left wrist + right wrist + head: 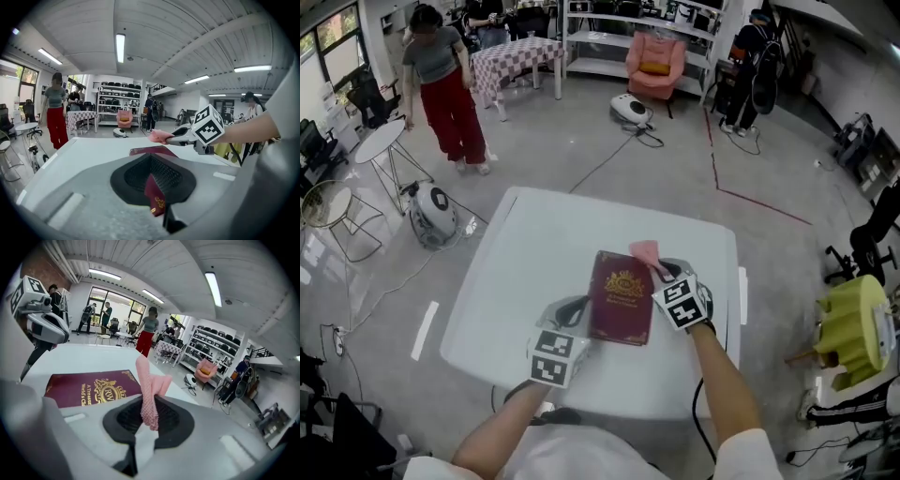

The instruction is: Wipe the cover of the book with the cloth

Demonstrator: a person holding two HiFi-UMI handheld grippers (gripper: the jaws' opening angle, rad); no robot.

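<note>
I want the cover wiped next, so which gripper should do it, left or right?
Right. The right gripper is shut on the pink cloth at the far right corner of the book. The left gripper is shut on the book's near left edge, probably steadying it.

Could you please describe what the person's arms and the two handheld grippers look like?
The left tongs and right tongs have pale grey bodies with black ribbed pads. Each carries a white cube printed with black square markers. The person wears a white short-sleeved top, and the forearms are bare.
</note>
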